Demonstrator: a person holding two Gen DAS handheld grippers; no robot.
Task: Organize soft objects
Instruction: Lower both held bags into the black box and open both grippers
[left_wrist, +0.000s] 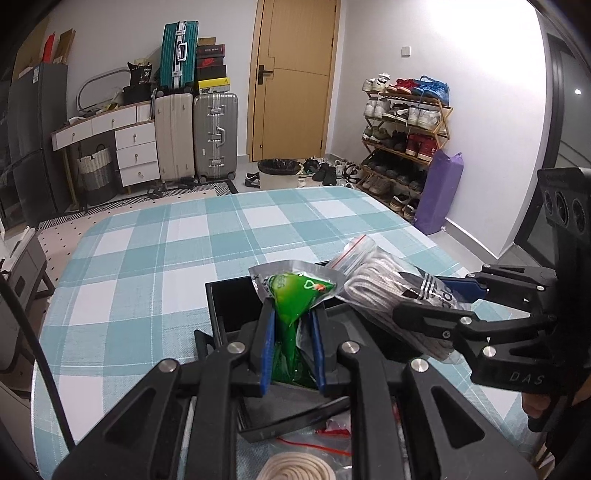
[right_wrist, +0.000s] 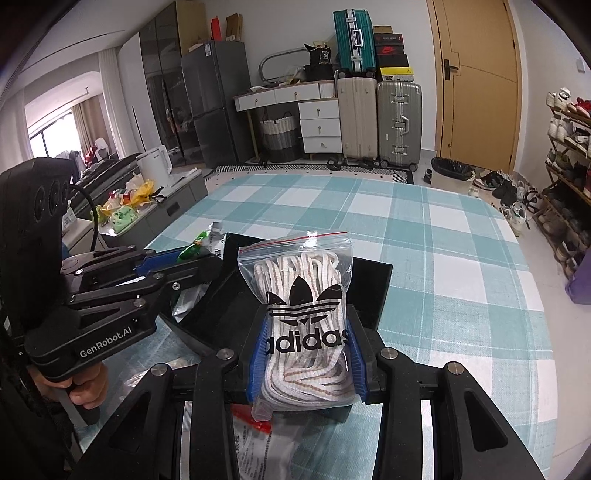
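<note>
Left tongs (left_wrist: 291, 332) clamp green pouch (left_wrist: 291, 295) | right tongs (right_wrist: 308, 354) clamp lace bag (right_wrist: 303, 295)

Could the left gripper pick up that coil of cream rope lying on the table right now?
Probably not as things stand. The left gripper is shut on the green pouch, so its jaws are full. The cream rope coil lies below and behind its fingers, near the black tray.
</note>
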